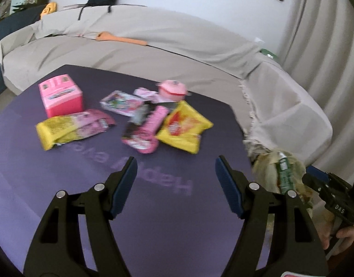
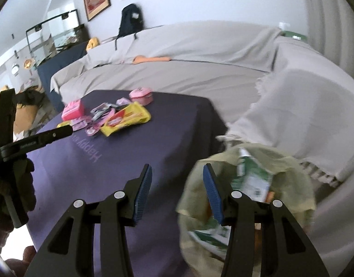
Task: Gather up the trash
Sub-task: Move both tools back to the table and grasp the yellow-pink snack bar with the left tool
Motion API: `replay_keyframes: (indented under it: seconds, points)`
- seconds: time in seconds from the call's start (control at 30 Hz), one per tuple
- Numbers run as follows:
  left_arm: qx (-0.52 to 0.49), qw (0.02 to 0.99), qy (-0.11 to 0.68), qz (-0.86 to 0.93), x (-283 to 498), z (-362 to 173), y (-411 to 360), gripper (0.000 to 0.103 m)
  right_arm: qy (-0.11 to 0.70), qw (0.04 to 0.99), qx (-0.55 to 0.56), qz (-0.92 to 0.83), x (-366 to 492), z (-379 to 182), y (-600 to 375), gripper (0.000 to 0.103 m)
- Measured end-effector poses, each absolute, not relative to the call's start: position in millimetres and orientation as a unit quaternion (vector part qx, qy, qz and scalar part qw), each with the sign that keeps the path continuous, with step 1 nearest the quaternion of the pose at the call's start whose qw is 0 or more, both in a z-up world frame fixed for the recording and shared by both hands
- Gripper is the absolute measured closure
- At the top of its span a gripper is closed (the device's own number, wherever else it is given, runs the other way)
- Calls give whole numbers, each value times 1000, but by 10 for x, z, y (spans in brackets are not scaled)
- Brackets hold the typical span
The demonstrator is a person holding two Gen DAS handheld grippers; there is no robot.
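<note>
Soft daylight, motion blur throughout, heavy fisheye bending, dark corners.

Snack wrappers [image 1: 121,120], yellow and pink, lie flat and clustered at the table's 12 o'clock end; open pale-green trash bag [image 2: 248,196], part-filled, at 3 o'clock.

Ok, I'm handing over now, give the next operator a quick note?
Left gripper: open, empty, above the table.
Right gripper: open, empty, at the table's edge by the trash bag.
Bag already holds a green carton.
Left: the wrappers and yellow packets piled on the far side, beside a pink box and a pink tin.
</note>
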State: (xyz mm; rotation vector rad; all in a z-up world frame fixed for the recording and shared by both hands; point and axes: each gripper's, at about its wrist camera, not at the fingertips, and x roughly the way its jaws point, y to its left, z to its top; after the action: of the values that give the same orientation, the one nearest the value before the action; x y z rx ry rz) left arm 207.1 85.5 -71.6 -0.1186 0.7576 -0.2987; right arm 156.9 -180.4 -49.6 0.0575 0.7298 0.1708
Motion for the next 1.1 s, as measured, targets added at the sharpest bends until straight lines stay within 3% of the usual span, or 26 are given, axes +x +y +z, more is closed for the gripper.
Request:
replay_keyframes:
  seconds: [0.4, 0.73, 1.1]
  points:
    - [-10, 923, 354, -152, 2350, -740, 1545, 37, 399, 909, 13, 119, 1908, -822, -1149, 59]
    - [2, 914, 389, -114, 2841, -888, 2136, 37, 431, 891, 11, 142, 2130, -1024, -817, 59]
    - [-21, 893, 426, -140, 2906, -1038, 2156, 37, 434, 888, -1, 149, 2325, -1046, -716, 59]
